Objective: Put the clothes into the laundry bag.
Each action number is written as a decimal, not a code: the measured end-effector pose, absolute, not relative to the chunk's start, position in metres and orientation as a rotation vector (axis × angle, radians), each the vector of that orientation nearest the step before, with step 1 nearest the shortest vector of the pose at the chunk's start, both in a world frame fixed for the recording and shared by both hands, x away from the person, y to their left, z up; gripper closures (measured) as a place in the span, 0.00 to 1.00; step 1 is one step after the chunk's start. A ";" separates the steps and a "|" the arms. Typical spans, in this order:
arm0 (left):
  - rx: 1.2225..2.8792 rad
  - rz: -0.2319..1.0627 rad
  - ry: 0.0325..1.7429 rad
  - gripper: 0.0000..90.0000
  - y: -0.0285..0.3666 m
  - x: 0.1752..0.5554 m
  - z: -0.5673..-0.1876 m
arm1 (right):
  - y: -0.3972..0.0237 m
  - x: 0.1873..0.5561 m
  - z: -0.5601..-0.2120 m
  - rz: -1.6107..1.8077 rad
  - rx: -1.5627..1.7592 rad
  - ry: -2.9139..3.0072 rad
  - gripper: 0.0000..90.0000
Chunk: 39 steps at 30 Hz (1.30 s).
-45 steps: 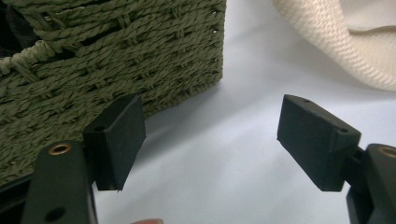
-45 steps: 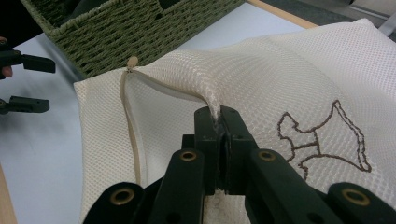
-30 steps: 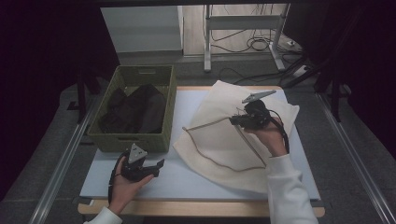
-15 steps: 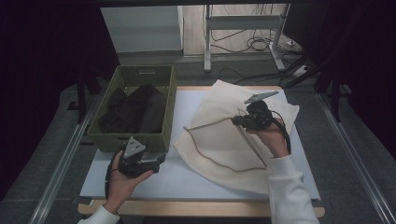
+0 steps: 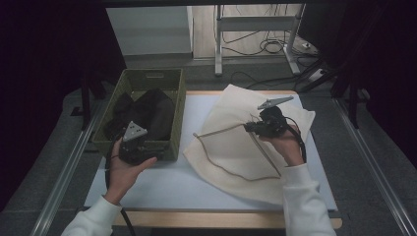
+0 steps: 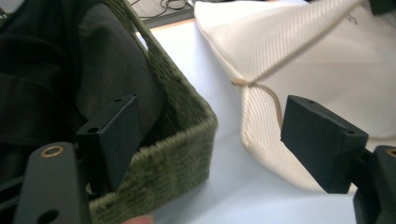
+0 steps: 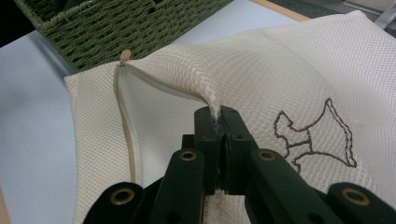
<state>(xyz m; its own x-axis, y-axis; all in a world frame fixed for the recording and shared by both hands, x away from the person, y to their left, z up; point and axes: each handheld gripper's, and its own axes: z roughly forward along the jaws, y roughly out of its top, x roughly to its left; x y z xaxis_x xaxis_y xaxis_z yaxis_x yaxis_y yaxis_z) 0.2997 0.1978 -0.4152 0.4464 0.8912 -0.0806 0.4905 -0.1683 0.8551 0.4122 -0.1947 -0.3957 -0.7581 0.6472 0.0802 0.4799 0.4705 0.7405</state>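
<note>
Two hand-held grippers: right hand-held gripper (image 7: 218,122) clamped on the mesh bag (image 5: 231,147), left hand-held gripper (image 6: 210,135), jaws just opening and empty, nearest the basket (image 5: 169,147), garments (image 5: 147,113) beyond its rim.

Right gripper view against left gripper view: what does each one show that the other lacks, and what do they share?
Right gripper view: the right tool shut on a pinched fold of the mesh bag, plus a stitched dog outline. Left gripper view: dark clothes in the green basket, and the left tool, its jaws just opening, gripping nothing, the basket's corner between them. Shared: bag, basket, pale table.
</note>
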 end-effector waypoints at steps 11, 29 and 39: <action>1.808 0.584 1.226 0.22 0.207 0.324 -0.401 | -0.194 0.412 -0.397 1.156 0.975 2.508 0.96; 1.806 0.562 1.356 0.17 0.213 0.376 -0.393 | -0.195 0.414 -0.399 1.157 0.983 2.514 0.96; 1.803 0.540 1.446 0.12 0.218 0.403 -0.395 | -0.195 0.415 -0.400 1.146 0.983 2.515 0.96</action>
<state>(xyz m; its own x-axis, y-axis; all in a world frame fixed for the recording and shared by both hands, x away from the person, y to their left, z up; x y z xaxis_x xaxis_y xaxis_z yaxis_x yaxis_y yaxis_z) 0.4029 0.2177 -0.3952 0.2731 0.9537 -0.1262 0.6376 -0.0812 0.7661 0.4146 -0.1950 -0.4003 -0.7564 0.6489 0.0821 0.4877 0.4758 0.7319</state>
